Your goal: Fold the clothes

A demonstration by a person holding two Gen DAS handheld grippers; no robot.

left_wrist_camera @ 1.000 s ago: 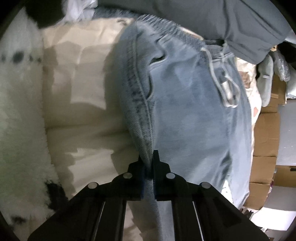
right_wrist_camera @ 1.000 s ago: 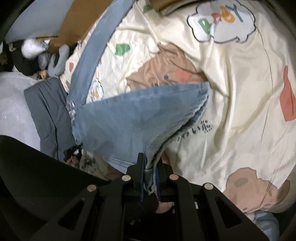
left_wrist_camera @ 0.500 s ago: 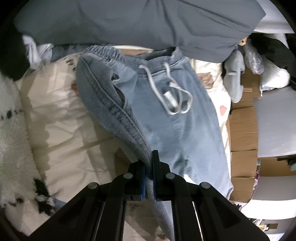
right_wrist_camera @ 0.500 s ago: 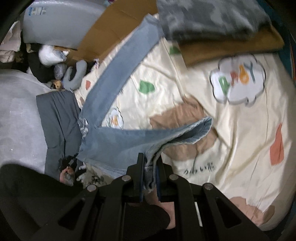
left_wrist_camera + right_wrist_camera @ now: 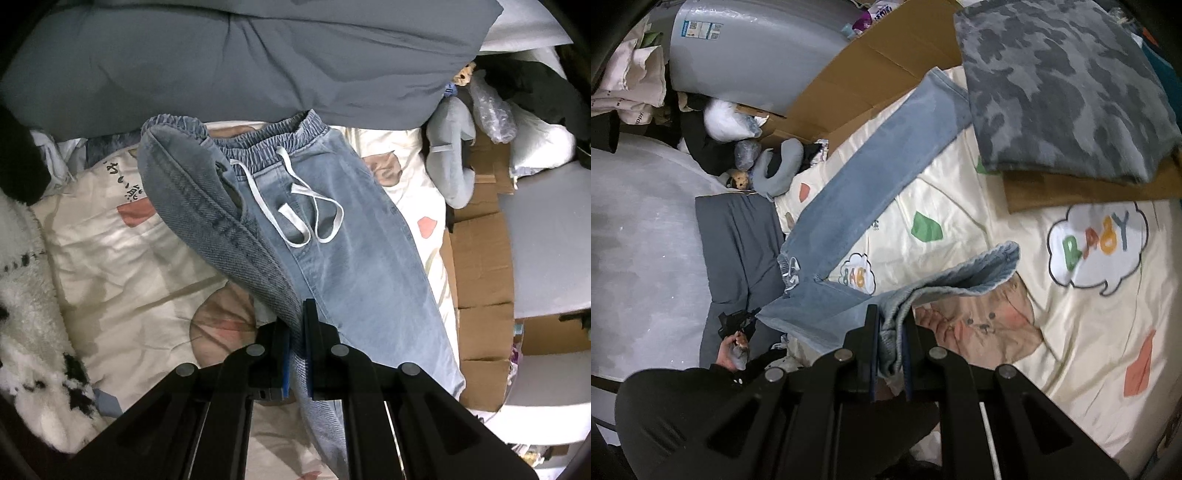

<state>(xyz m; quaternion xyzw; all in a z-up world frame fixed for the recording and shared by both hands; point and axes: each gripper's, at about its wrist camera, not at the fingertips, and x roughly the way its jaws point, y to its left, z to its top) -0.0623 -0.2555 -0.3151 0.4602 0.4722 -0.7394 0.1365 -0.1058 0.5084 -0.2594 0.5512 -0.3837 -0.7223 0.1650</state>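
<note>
Both pinched jeans [image 5: 343,236] edges — hidden between closed jaws.

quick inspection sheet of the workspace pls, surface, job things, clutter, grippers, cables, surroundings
surface: cream cartoon-print quilt on a bed
job's things: light blue drawstring jeans, one leg flat, the other lifted; folded camouflage garment stacked on a brown one
clutter: grey pillow, black-and-white fleece blanket, grey plush toy
grippers: left gripper shut on the jeans' side seam; right gripper shut on the lifted leg's cuff end
cables: nothing seen
surroundings: cardboard boxes beside the bed
</note>
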